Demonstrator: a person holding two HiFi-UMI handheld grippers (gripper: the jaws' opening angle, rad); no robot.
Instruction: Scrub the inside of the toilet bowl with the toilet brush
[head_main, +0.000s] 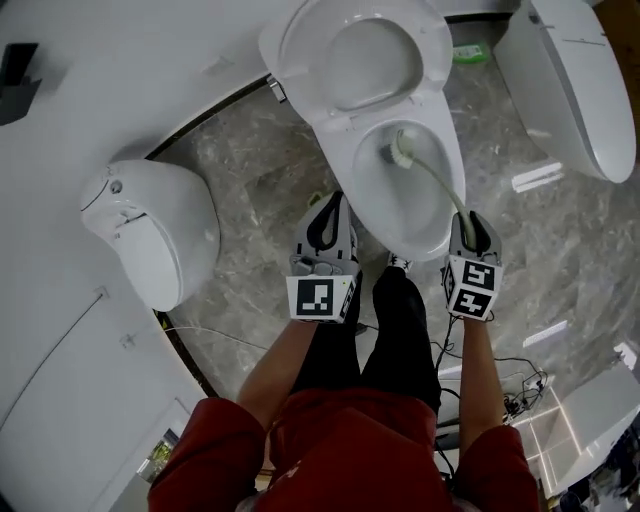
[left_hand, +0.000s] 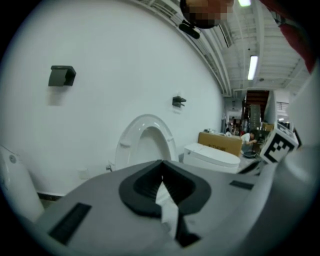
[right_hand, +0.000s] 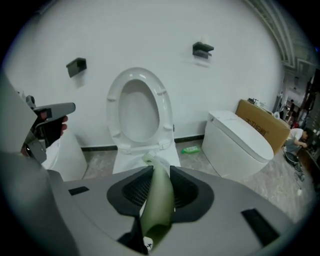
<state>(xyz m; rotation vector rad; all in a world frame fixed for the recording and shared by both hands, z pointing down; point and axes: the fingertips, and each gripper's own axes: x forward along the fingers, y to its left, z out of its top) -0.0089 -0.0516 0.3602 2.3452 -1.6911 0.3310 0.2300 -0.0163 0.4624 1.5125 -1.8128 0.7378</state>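
Observation:
A white toilet stands in the middle with its seat (head_main: 300, 50) lifted and its bowl (head_main: 443, 190) uncovered. The toilet brush reaches into the bowl, its pale head (head_main: 402, 151) near the drain and its green handle (head_main: 440, 185) curving back towards me. My right gripper (head_main: 470, 222) is shut on that handle at the bowl's near right rim. In the right gripper view the green handle (right_hand: 159, 200) sits clamped between the pads, and the lifted seat (right_hand: 114, 107) is beyond. My left gripper (head_main: 328, 215) hovers at the bowl's near left, shut and holding nothing (left_hand: 161, 162).
A second white toilet (head_main: 150, 225) sits to the left and a third (head_main: 570, 80) at the upper right. A green object (head_main: 470, 55) lies on the marble floor behind the bowl. Cables (head_main: 510, 385) trail at the lower right. The person's legs (head_main: 400, 330) stand before the bowl.

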